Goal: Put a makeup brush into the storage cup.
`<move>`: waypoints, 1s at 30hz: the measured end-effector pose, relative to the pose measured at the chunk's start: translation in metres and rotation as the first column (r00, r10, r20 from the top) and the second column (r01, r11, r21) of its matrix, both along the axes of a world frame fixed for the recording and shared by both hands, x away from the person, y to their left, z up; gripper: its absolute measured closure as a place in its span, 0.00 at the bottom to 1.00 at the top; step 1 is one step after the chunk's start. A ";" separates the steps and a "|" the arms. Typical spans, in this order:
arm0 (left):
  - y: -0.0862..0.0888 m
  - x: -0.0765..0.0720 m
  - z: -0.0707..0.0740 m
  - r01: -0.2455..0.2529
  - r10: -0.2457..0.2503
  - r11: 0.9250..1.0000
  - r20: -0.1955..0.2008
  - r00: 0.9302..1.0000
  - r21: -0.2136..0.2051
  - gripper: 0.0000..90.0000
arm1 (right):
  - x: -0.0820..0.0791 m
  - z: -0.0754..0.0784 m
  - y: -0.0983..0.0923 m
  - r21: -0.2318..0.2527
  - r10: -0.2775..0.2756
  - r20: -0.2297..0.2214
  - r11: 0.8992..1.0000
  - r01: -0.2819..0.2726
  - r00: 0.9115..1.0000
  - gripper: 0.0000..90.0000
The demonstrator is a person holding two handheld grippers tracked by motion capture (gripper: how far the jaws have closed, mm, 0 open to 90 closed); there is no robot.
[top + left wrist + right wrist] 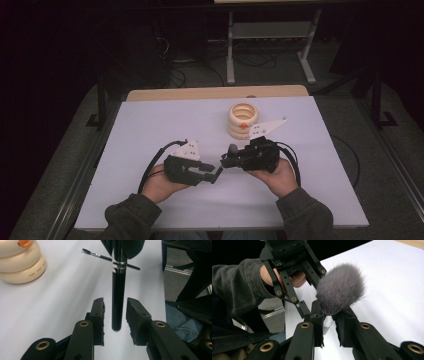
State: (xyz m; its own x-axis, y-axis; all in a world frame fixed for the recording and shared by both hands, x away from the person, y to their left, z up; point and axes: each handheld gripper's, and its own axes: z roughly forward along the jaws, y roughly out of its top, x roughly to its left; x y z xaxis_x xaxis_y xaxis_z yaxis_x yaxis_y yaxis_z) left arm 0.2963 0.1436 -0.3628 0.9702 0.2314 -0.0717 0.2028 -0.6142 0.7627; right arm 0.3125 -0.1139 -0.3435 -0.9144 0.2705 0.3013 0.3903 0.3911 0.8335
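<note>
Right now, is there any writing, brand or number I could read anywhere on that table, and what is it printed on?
"THE JOY ..." in small reddish capitals on the lowest ring of the cream ringed holder, seen in the left gripper view; the letters after that are too blurred to read.
No writing can be made out on the makeup brush handle, the thin brush lying on the table, or the tongs.
</note>
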 end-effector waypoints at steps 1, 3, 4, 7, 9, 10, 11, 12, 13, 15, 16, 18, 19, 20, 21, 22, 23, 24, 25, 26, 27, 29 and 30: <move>0.001 -0.001 0.000 -0.010 0.010 1.000 -0.005 1.000 0.000 0.74 | 0.000 0.000 0.000 -0.002 0.000 -0.001 1.000 0.000 1.000 0.84; 0.005 -0.002 0.000 -0.022 0.022 1.000 -0.002 1.000 -0.003 0.73 | 0.001 0.001 0.000 -0.010 -0.002 -0.002 1.000 0.002 1.000 0.84; 0.007 -0.003 0.000 -0.027 0.027 1.000 -0.002 1.000 -0.002 0.73 | 0.001 0.002 0.000 -0.014 -0.002 -0.003 1.000 0.002 1.000 0.85; 0.014 -0.006 0.000 -0.047 0.047 0.999 -0.001 0.999 -0.012 0.72 | 0.002 0.003 0.000 -0.034 -0.001 -0.001 0.999 0.001 1.000 0.84; 0.017 -0.007 0.000 -0.050 0.050 0.999 0.001 0.999 -0.012 0.72 | 0.002 0.004 0.000 -0.039 -0.003 -0.002 0.999 0.003 1.000 0.84; 0.022 -0.009 0.000 -0.062 0.062 0.998 -0.006 0.998 -0.021 0.71 | 0.003 0.006 -0.001 -0.050 -0.005 -0.001 0.999 0.005 1.000 0.84; 0.024 -0.010 0.000 -0.066 0.066 0.997 -0.011 0.998 -0.027 0.71 | 0.003 0.006 -0.001 -0.053 -0.006 -0.001 0.999 0.006 1.000 0.84; 0.024 -0.010 0.000 -0.066 0.066 0.997 -0.011 0.998 -0.027 0.71 | 0.003 0.006 -0.001 -0.053 -0.006 -0.001 0.999 0.006 1.000 0.84; 0.028 -0.011 0.001 -0.078 0.078 0.997 -0.008 0.997 -0.024 0.71 | 0.004 0.007 -0.001 -0.056 -0.006 0.004 0.998 0.006 1.000 0.84; 0.031 -0.012 0.001 -0.089 0.089 0.996 -0.006 0.996 -0.024 0.70 | 0.005 0.009 -0.002 -0.063 -0.006 0.006 0.998 0.006 1.000 0.85; 0.032 -0.013 0.001 -0.095 0.095 0.995 -0.005 0.995 -0.020 0.70 | 0.005 0.009 -0.002 -0.061 -0.014 0.001 0.998 0.014 1.000 0.84; 0.033 -0.013 0.001 -0.099 0.099 0.995 -0.003 0.995 -0.015 0.69 | 0.006 0.010 -0.002 -0.066 -0.013 0.004 0.998 0.014 1.000 0.84; 0.036 -0.016 0.000 -0.105 0.105 0.994 0.013 0.994 0.003 0.68 | 0.008 0.012 -0.003 -0.074 -0.014 0.001 0.997 0.014 1.000 0.84; 0.036 -0.016 0.000 -0.105 0.105 0.994 0.013 0.994 0.003 0.67 | 0.008 0.012 -0.003 -0.074 -0.014 0.001 0.997 0.014 1.000 0.84; 0.037 -0.017 0.000 -0.109 0.109 0.994 0.012 0.994 0.006 0.67 | 0.008 0.013 -0.003 -0.078 -0.014 0.004 0.997 0.015 1.000 0.85; 0.037 -0.018 -0.001 -0.114 0.114 0.993 0.012 0.993 0.004 0.67 | 0.009 0.013 -0.003 -0.080 -0.016 0.004 0.997 0.016 1.000 0.84; 0.038 -0.018 -0.001 -0.117 0.117 0.993 0.015 0.993 0.005 0.67 | 0.010 0.013 -0.003 -0.082 -0.023 0.000 0.996 0.022 1.000 0.84; 0.039 -0.019 -0.002 -0.123 0.123 0.992 0.013 0.992 0.000 0.66 | 0.011 0.014 -0.003 -0.085 -0.023 -0.003 0.996 0.023 1.000 0.84; 0.040 -0.020 -0.002 -0.125 0.125 0.992 0.013 0.992 0.003 0.66 | 0.012 0.014 -0.004 -0.087 -0.024 -0.001 0.996 0.024 1.000 0.84; 0.041 -0.020 -0.002 -0.130 0.130 0.992 0.013 0.991 -0.003 0.66 | 0.012 0.014 -0.004 -0.088 -0.028 -0.004 0.996 0.027 1.000 0.85; 0.042 -0.020 -0.003 -0.136 0.136 0.991 0.016 0.991 -0.006 0.65 | 0.013 0.014 -0.005 -0.089 -0.026 -0.002 0.996 0.026 1.000 0.84; 0.045 -0.021 -0.003 -0.140 0.140 0.990 0.026 0.990 -0.006 0.64 | 0.015 0.014 -0.006 -0.094 -0.031 -0.008 0.995 0.031 0.999 0.85; 0.045 -0.021 -0.004 -0.148 0.148 0.989 0.024 0.989 -0.008 0.64 | 0.016 0.014 -0.006 -0.096 -0.034 -0.009 0.995 0.033 0.999 0.84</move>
